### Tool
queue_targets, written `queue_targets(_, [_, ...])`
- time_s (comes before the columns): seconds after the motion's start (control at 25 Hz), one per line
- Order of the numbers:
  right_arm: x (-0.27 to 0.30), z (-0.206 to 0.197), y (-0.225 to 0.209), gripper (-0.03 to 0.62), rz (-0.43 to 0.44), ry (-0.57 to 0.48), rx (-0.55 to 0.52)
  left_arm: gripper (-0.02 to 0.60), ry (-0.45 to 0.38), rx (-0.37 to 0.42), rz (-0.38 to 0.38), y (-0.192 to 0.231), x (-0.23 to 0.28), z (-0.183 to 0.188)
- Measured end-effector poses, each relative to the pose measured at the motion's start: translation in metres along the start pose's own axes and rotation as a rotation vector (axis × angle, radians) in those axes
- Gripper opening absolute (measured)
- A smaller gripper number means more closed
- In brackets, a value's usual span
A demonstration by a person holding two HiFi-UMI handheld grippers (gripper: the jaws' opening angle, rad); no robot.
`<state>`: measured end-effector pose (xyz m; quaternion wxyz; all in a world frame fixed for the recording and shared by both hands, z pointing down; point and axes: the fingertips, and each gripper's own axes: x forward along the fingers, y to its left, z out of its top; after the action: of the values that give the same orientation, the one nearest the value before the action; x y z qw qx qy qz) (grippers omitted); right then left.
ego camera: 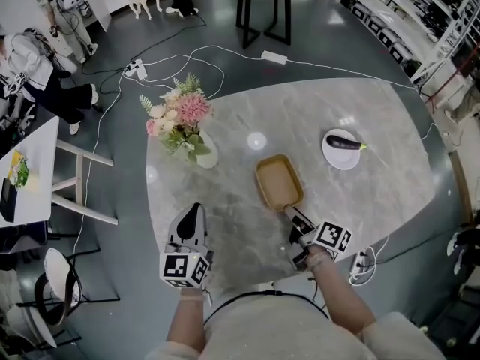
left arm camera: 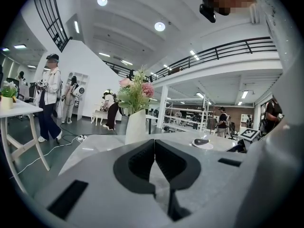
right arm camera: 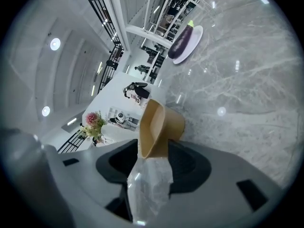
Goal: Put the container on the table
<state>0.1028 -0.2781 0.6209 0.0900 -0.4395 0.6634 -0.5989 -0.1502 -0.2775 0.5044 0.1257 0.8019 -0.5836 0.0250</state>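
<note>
A tan rectangular container (ego camera: pixel 279 182) sits flat on the grey marble table (ego camera: pixel 375 193), a little right of its middle. My right gripper (ego camera: pixel 292 216) is at the container's near corner. In the right gripper view the container's thin rim (right arm camera: pixel 156 122) stands between the jaws of the right gripper (right arm camera: pixel 153 156), which are spread wide with a gap on each side of the rim. My left gripper (ego camera: pixel 193 214) rests near the table's front edge, left of the container. Its jaws (left arm camera: pixel 154 158) are shut together with nothing between them.
A white vase of pink flowers (ego camera: pixel 184 126) stands at the table's left. A white plate holding an eggplant (ego camera: pixel 343 147) lies at the right. Cables and a power strip (ego camera: pixel 274 56) run over the floor beyond the table. Another white table (ego camera: pixel 30 171) and people stand at the left.
</note>
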Motion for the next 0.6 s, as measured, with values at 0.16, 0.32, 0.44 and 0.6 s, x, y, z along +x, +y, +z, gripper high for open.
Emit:
queue_targets(0.16, [-0.005, 0.001, 0.004, 0.177, 0.026, -0.01, -0.009, 0.005, -0.004, 0.002, -0.006, -0.005, -0.002, 0.001])
queue_targets(0.32, [-0.015, 0.001, 0.001, 0.138, 0.007, -0.018, -0.005, 0.005, -0.008, 0.006, -0.009, -0.01, -0.006, 0.002])
queue_targets(0.44, [-0.021, 0.0, 0.003, 0.116, 0.016, -0.02, -0.014, 0.005, -0.014, 0.008, -0.013, -0.013, -0.009, 0.004])
queue_targets(0.6, [-0.028, 0.0, 0.007, 0.076, 0.041, -0.023, -0.041, 0.005, -0.021, 0.01, -0.015, -0.018, -0.014, 0.003])
